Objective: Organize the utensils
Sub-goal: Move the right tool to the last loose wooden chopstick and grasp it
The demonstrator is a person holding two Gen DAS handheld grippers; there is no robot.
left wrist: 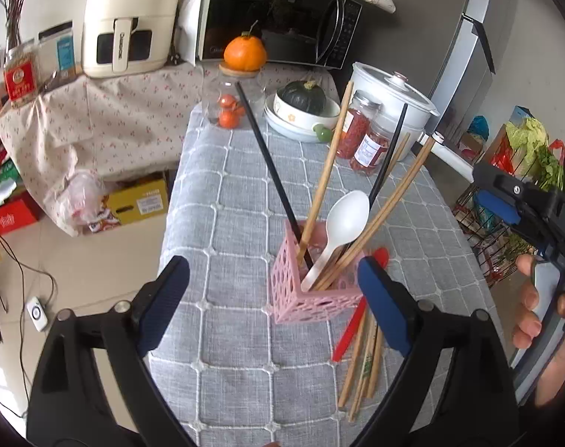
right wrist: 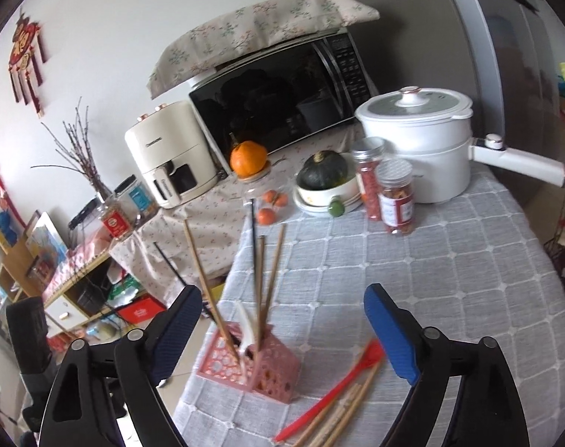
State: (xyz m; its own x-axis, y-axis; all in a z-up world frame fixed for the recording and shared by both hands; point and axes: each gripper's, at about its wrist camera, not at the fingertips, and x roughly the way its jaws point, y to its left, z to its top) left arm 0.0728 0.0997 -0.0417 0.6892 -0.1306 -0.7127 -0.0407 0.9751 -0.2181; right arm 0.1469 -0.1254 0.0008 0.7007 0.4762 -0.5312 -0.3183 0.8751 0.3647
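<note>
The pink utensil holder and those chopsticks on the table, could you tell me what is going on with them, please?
A person with a gripper in each hand is sorting utensils into the pink lattice plastic holder. It already holds a white plastic spoon, wooden chopsticks and black chopsticks. A red plastic spoon and several wooden chopsticks lie on the grey checked tablecloth. The left gripper and right gripper are open and empty.

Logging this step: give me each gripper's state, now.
Left gripper: open, holding nothing.
Right gripper: open, holding nothing.
</note>
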